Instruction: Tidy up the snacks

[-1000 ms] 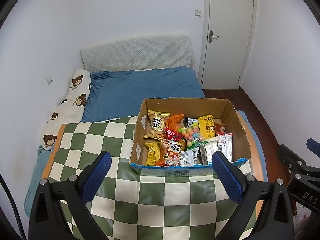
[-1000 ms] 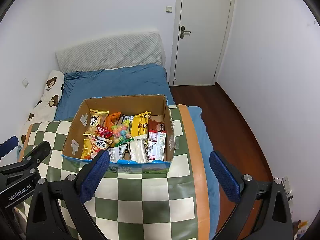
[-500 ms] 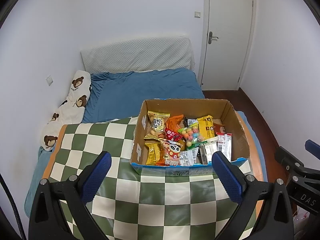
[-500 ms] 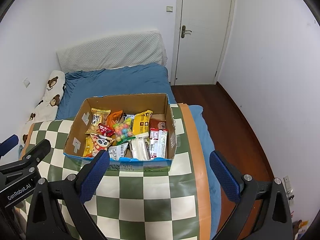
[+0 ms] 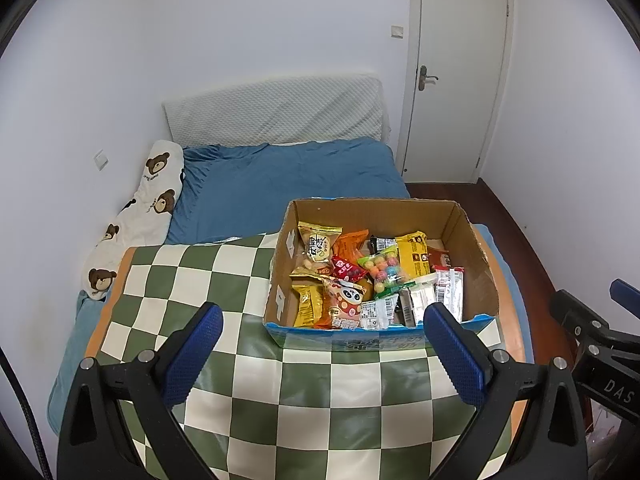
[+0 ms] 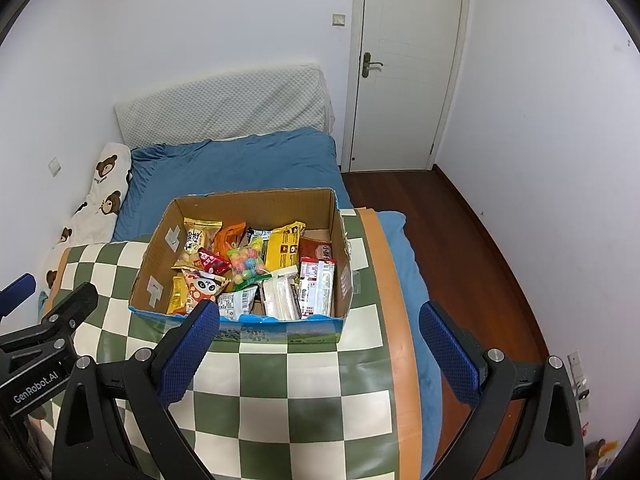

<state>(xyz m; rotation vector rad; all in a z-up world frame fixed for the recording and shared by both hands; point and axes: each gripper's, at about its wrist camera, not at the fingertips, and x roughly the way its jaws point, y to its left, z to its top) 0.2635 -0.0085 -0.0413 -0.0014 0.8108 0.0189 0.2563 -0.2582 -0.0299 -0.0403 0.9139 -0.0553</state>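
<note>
Inside, glossy crinkled snack packets (image 5: 376,280) fill the rectangular cardboard box (image 5: 472,248).

My left gripper's (image 5: 320,336) arms run off the bottom edge, and its right fingertip (image 5: 448,332) covers the near right corner of the cardboard box (image 5: 472,240). Print on the snack packets (image 5: 360,276) is too small for me to read. At the right edge, my right gripper (image 5: 592,332) is cut off; the lower packets lie buried.
</note>
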